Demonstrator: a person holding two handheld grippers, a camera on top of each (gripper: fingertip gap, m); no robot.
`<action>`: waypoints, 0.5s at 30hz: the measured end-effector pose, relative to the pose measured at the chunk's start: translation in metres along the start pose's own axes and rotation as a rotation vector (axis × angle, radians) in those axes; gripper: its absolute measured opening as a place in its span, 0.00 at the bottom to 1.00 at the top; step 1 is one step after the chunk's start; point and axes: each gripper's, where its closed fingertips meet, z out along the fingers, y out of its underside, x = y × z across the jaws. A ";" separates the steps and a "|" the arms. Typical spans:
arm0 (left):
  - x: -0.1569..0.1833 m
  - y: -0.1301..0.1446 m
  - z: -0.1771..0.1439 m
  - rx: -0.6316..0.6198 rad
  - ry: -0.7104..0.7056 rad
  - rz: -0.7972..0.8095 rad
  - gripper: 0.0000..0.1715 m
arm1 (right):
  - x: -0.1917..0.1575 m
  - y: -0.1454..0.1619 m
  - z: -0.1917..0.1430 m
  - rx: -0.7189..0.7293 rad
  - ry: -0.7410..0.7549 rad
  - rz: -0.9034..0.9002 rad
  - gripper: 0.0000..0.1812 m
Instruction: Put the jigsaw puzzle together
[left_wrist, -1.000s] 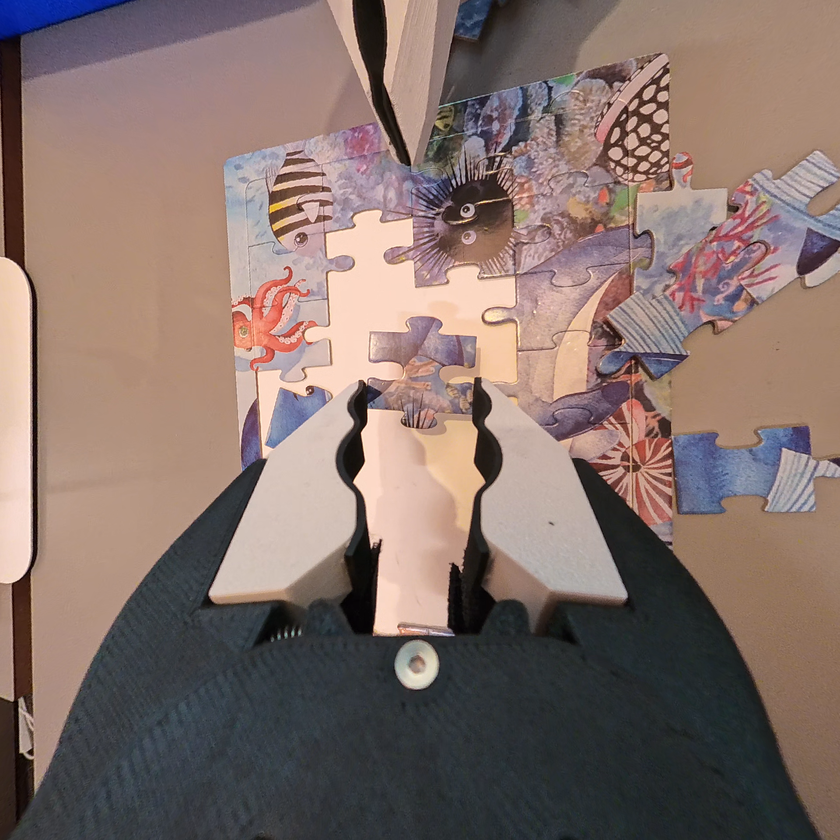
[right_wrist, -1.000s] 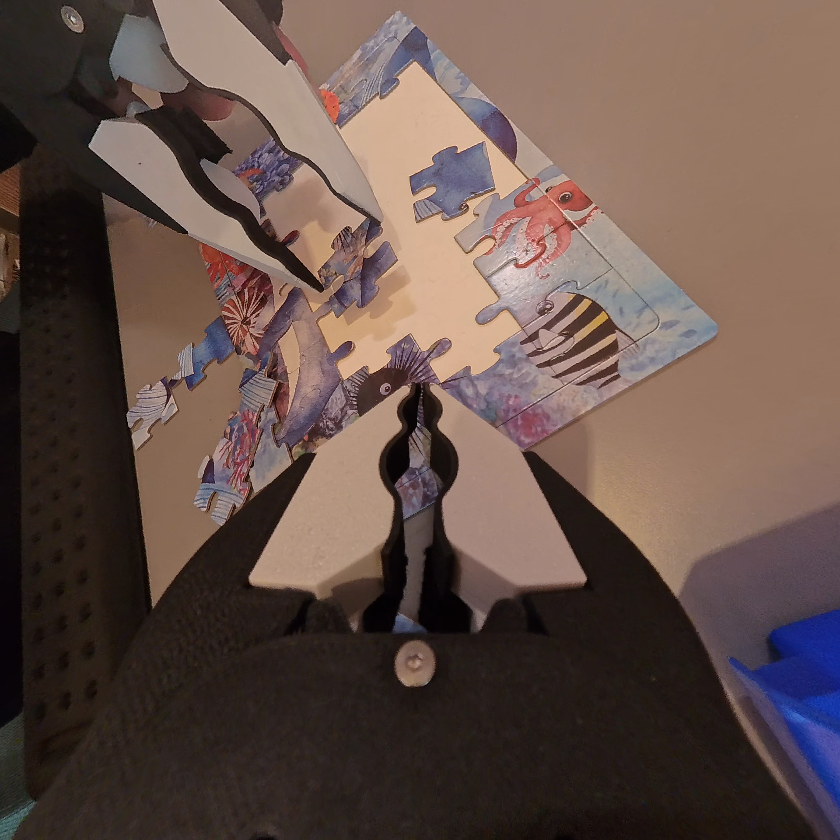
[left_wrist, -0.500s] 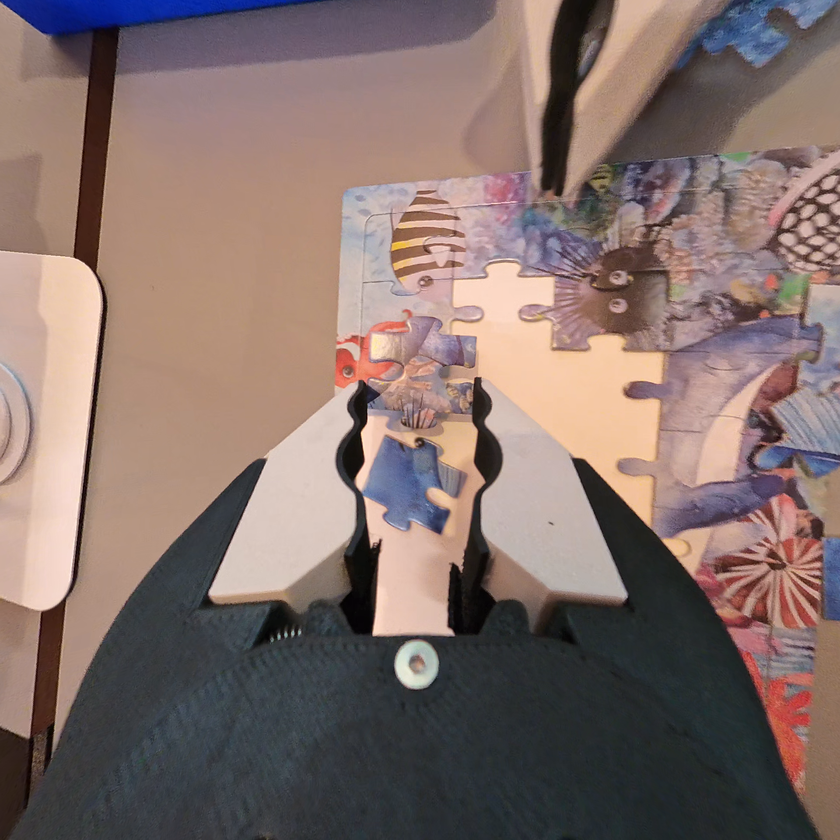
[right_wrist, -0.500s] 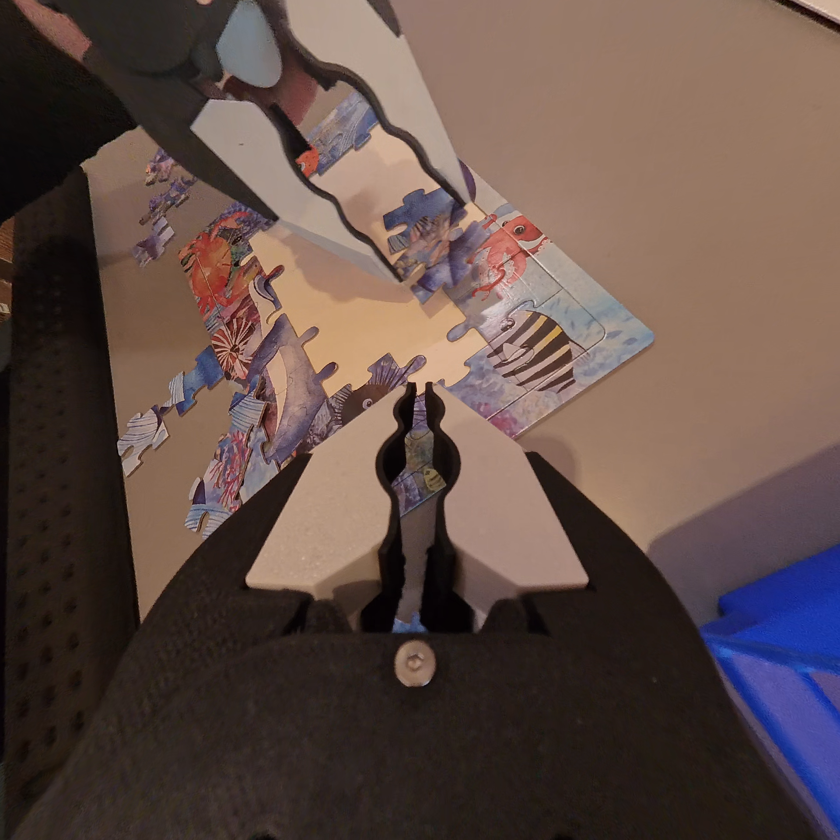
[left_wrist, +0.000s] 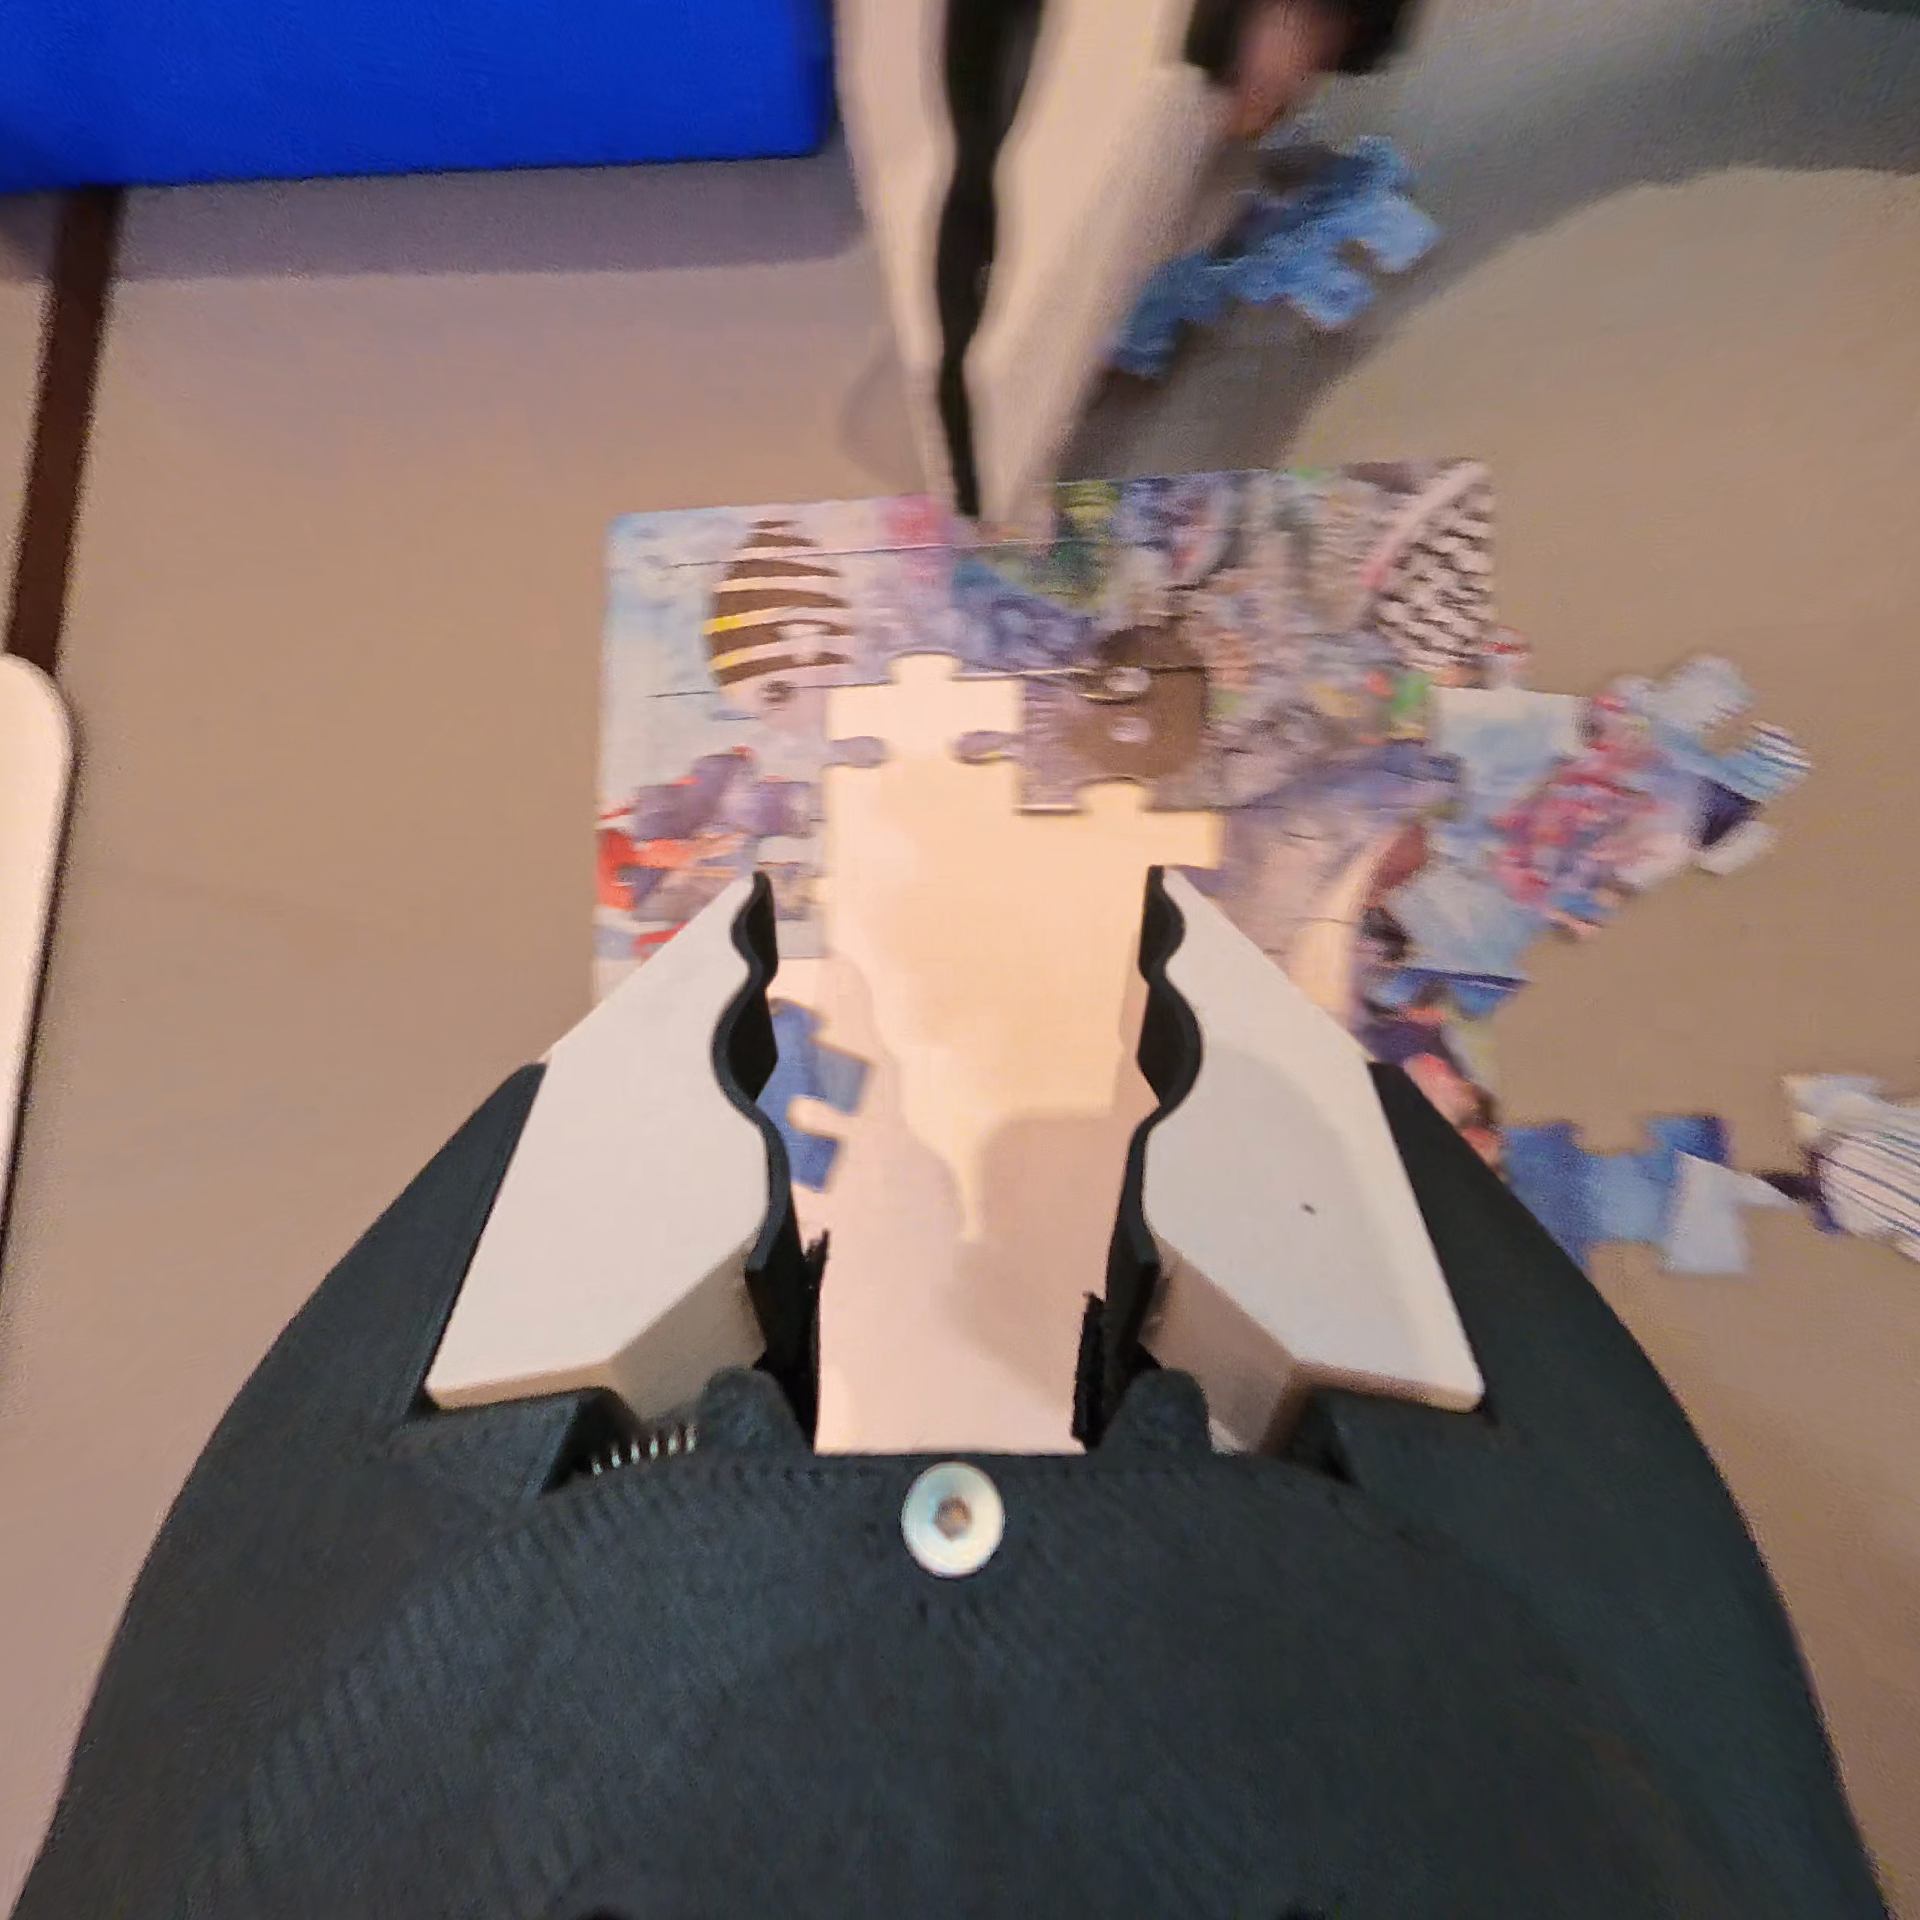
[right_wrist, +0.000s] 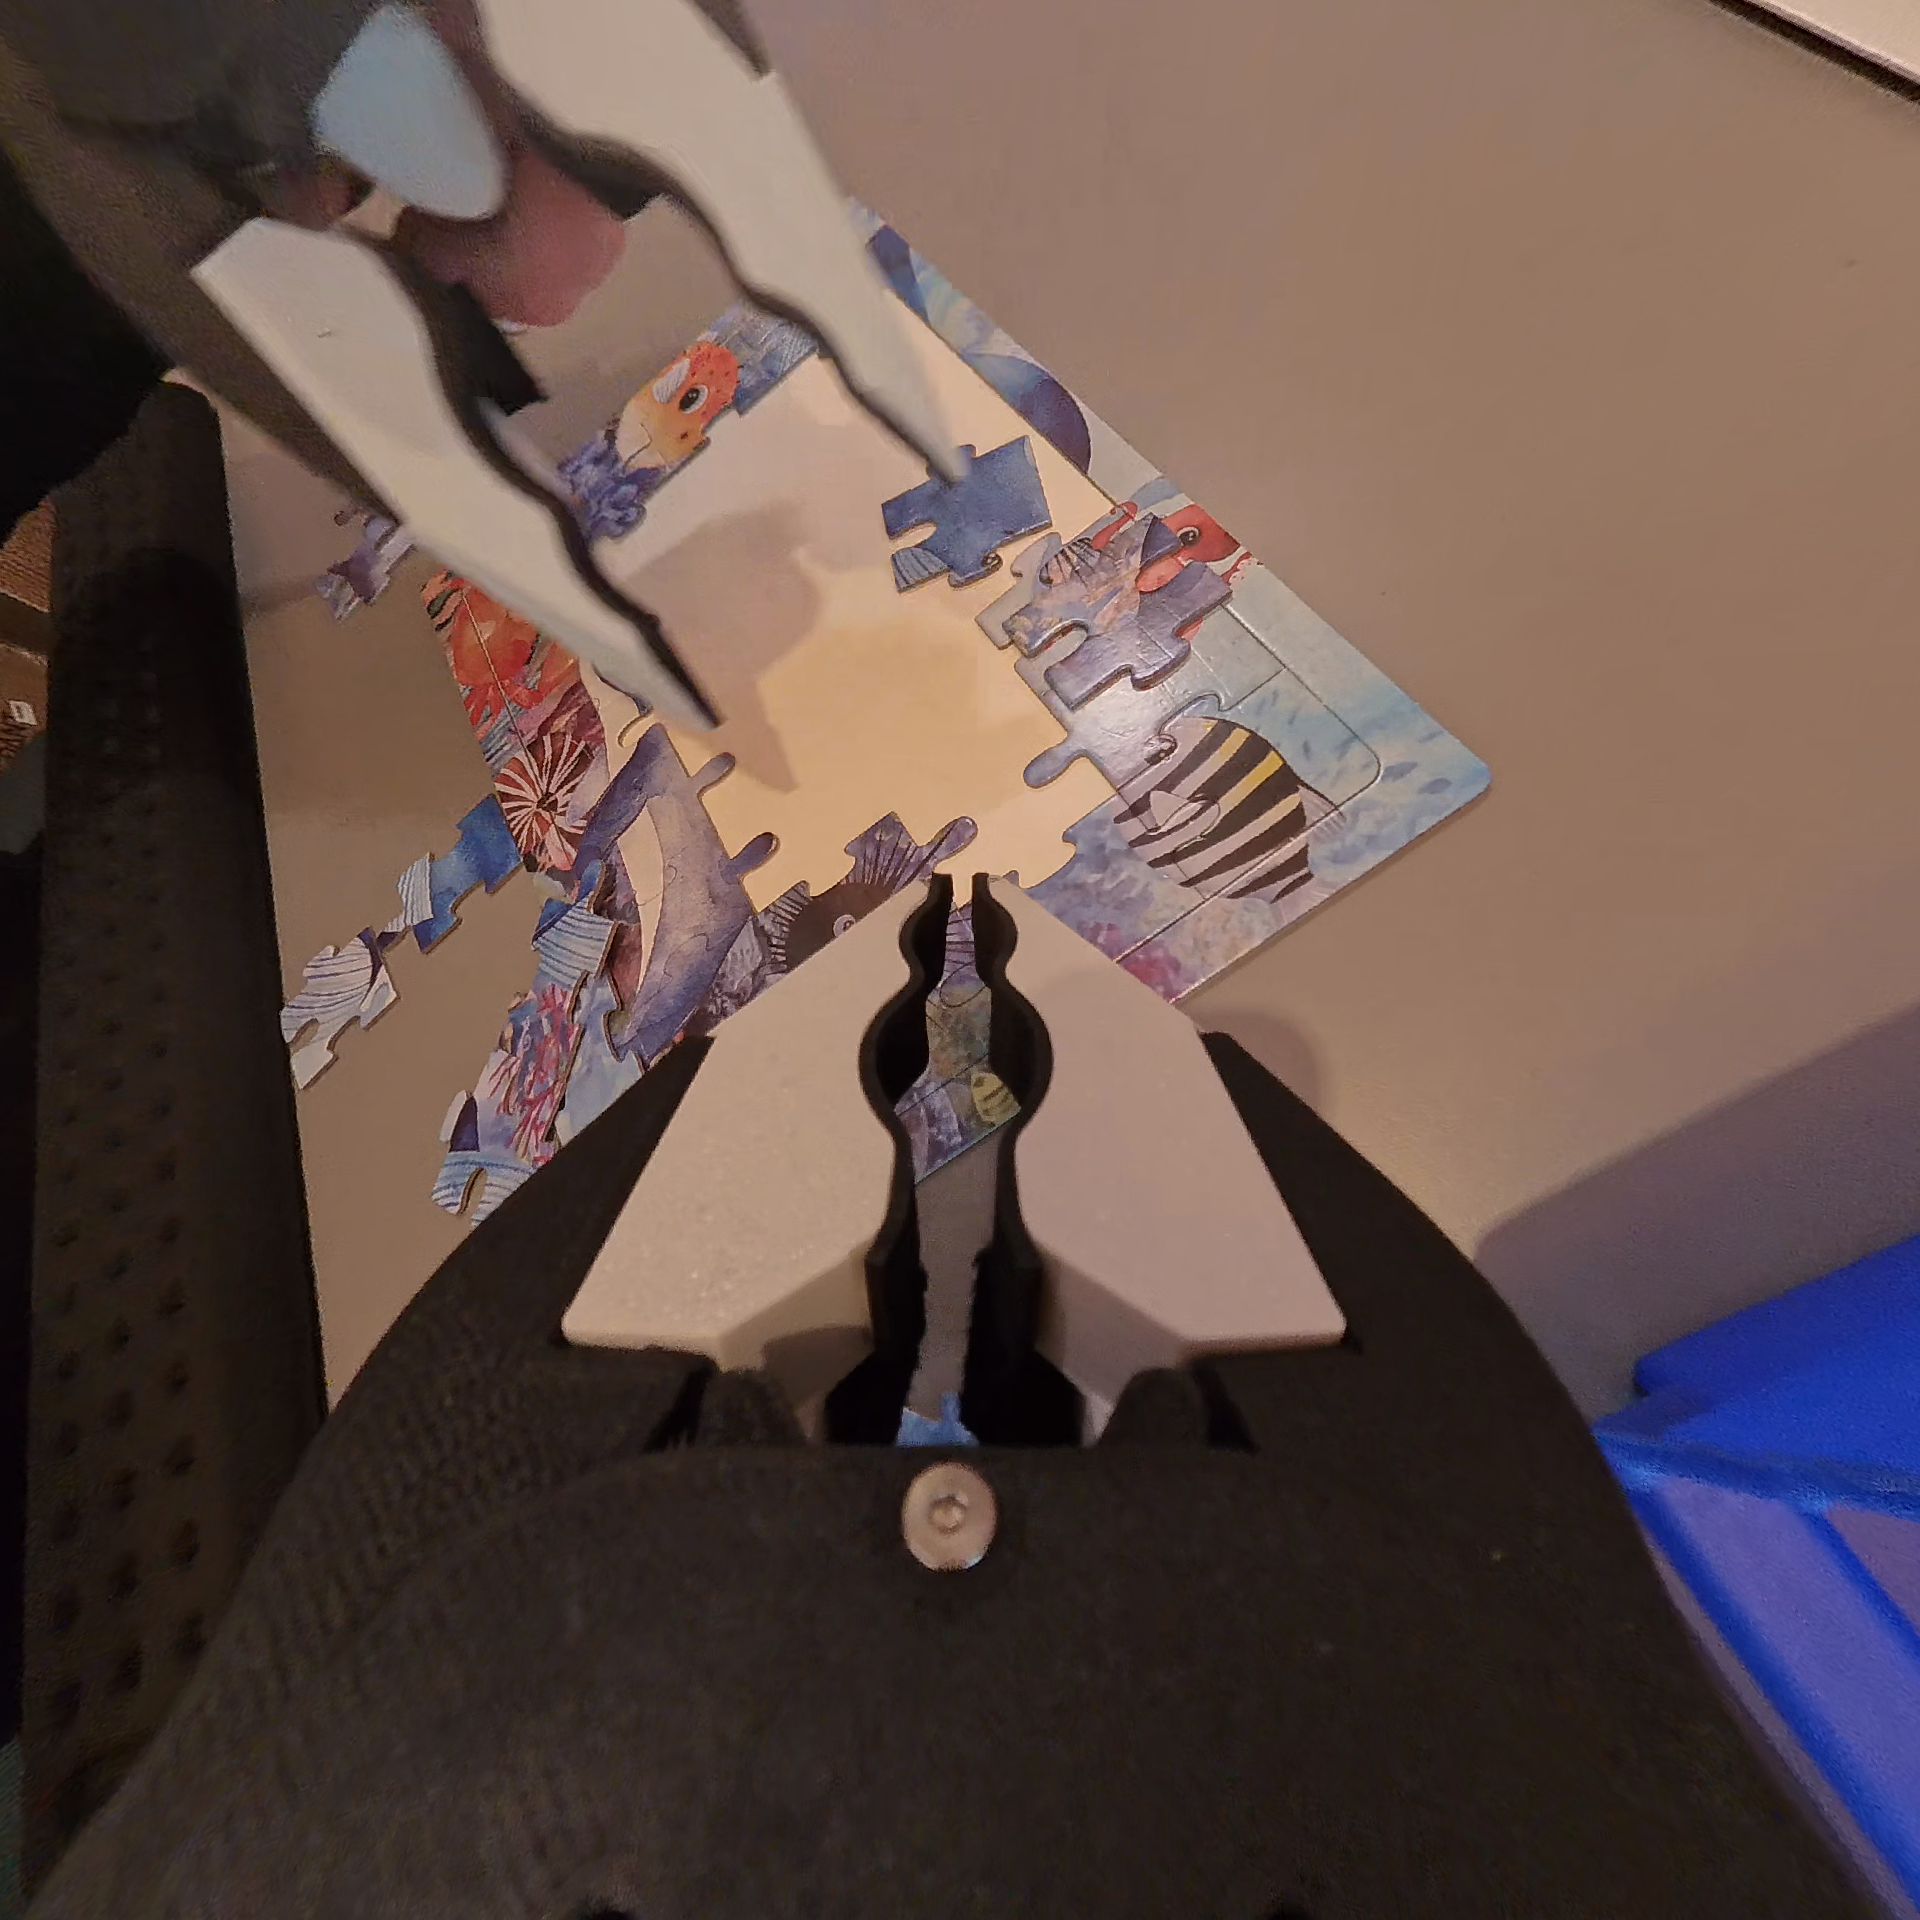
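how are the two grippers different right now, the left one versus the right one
The left gripper has its fingers spread wide; the right gripper has its fingers almost together. The left gripper hangs over the bare middle of the puzzle board; the right gripper is at the board's edge near the striped fish. Both have pale fingers with wavy black inner edges, and neither holds anything.

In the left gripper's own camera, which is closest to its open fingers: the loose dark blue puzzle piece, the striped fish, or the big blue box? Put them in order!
From the left gripper:
1. Loose dark blue puzzle piece, beside its left finger.
2. Black-and-yellow striped fish, on the puzzle's far left corner.
3. Big blue box, beyond the puzzle, top left.
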 end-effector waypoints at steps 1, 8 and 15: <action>0.014 -0.001 -0.003 -0.001 0.020 0.019 0.40 | 0.000 0.000 0.000 -0.002 0.000 0.000 0.01; 0.105 0.000 -0.003 -0.003 0.094 0.227 0.36 | -0.001 0.002 0.003 -0.011 -0.001 -0.002 0.01; 0.112 0.023 0.016 -0.107 0.078 0.317 0.29 | -0.002 0.001 0.003 -0.008 -0.003 -0.006 0.01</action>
